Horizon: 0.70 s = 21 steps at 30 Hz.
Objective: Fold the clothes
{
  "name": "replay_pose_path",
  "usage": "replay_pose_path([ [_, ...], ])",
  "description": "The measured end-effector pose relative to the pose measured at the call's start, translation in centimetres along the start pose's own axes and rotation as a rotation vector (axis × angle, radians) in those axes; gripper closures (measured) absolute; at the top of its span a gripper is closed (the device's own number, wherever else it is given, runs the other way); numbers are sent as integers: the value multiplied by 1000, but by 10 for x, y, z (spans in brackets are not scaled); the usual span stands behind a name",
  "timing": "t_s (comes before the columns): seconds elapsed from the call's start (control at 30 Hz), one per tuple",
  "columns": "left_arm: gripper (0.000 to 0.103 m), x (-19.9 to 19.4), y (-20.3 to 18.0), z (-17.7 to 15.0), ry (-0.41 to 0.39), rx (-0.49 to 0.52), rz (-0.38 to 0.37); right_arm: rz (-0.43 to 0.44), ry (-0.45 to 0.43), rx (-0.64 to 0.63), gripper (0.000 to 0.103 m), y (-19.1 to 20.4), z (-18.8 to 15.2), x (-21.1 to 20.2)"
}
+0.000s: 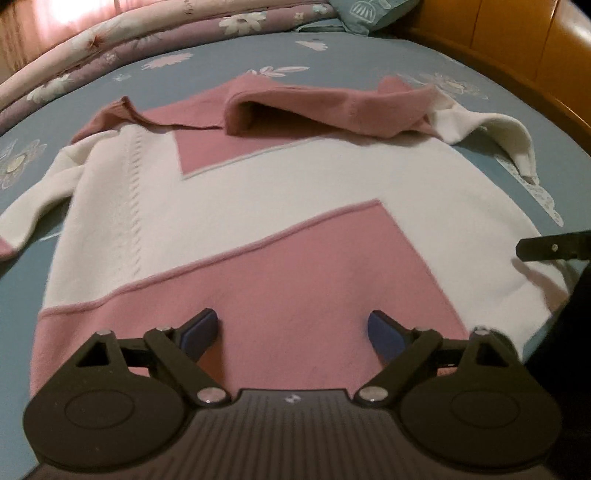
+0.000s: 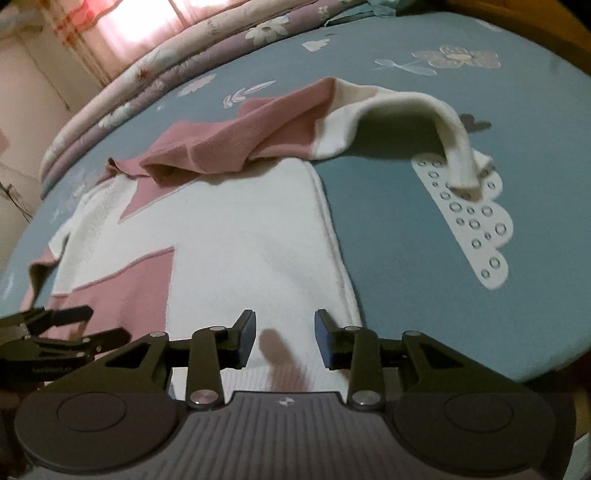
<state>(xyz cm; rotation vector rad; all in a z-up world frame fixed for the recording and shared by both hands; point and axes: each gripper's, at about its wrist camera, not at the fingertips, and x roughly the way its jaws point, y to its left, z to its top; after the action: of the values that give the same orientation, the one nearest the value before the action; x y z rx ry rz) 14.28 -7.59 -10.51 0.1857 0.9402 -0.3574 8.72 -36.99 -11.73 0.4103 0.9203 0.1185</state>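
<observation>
A blue flowered bedsheet [image 1: 332,59] carries a pink-and-white sweater [image 1: 258,206] lying flat, far end bunched, one sleeve [image 2: 424,118] arched off to the side; the left gripper [image 1: 291,332] is spread wide over its pink hem, the right gripper [image 2: 284,339] part-spread over its white hem, neither pinching; catching one layer only would likely skew the fold.

The sweater [image 1: 258,206] never fits in either shot. In the left wrist view its left sleeve runs off the frame edge, and the hem disappears behind the left gripper [image 1: 293,332]. The top is folded over, so whatever's under that pink flap is hidden. In the right wrist view the near hem sits behind the right gripper [image 2: 284,338]. The pillow [image 1: 364,13] is chopped off at the top, and the quilt [image 1: 122,40] is blurry, washed out by window glare.
</observation>
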Motion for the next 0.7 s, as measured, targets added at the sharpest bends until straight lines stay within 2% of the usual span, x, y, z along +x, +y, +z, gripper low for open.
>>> replay_pose_path([
  [0.1, 15, -12, 11, 4, -47, -76, -34, 17, -6, 13, 60, -4, 0, 0],
  [0.2, 15, -4, 15, 11, -46, -114, -1, 21, -12, -2, 46, 5, -1, 3],
  [0.23, 15, 1, 16, 13, -35, -118, 12, 10, -14, -23, 46, 9, -2, 3],
  [0.3, 15, 11, 11, 10, -1, -101, 32, -11, -18, -62, 46, 16, -5, 3],
  [0.37, 15, 9, 4, 4, -6, -54, 56, -17, -22, -81, 43, 18, -7, 2],
  [0.57, 15, -9, 2, -12, 20, -18, 64, 30, -24, -66, 29, 15, -7, 2],
  [0.7, 15, -17, 4, -6, -25, -36, 40, 21, -25, -111, 20, 24, -10, 5],
])
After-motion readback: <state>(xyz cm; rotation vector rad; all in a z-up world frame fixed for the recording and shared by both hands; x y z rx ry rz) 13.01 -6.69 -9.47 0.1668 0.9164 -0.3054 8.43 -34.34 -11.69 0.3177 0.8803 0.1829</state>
